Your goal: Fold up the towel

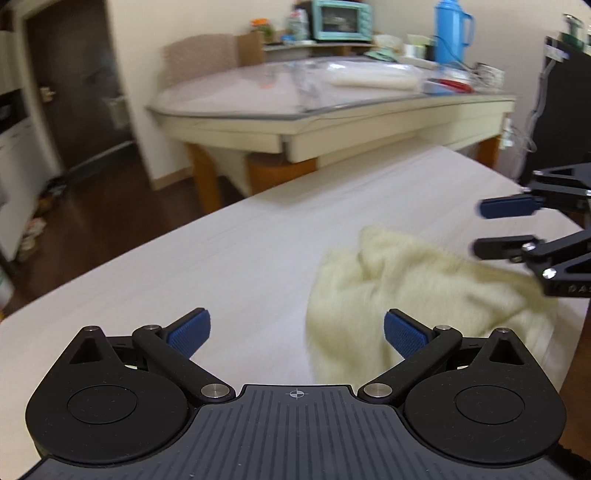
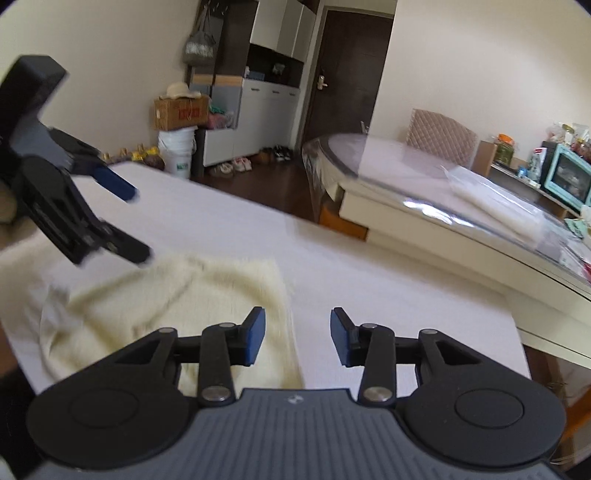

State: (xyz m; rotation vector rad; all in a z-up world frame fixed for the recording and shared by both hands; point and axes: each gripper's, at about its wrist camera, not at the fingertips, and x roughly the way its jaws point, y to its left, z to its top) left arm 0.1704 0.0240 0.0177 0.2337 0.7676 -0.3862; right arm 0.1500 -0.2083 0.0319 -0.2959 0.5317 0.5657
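A cream fluffy towel (image 1: 413, 295) lies crumpled on the white table (image 1: 221, 266), near its front edge. My left gripper (image 1: 297, 332) is open and empty, hovering just left of the towel. My right gripper (image 1: 476, 227) is open and empty above the towel's right side. In the right wrist view the towel (image 2: 166, 306) lies left of centre, my right gripper (image 2: 297, 336) is open over its right edge, and my left gripper (image 2: 138, 225) hangs open above its far left part.
A second table with a clear plastic cover (image 1: 332, 99) stands beyond the white table, with a blue thermos (image 1: 448, 29) and a teal oven (image 1: 341, 18) behind. Dark floor (image 1: 92, 206) lies to the left. A cabinet, boxes and a bucket (image 2: 177, 151) stand by the wall.
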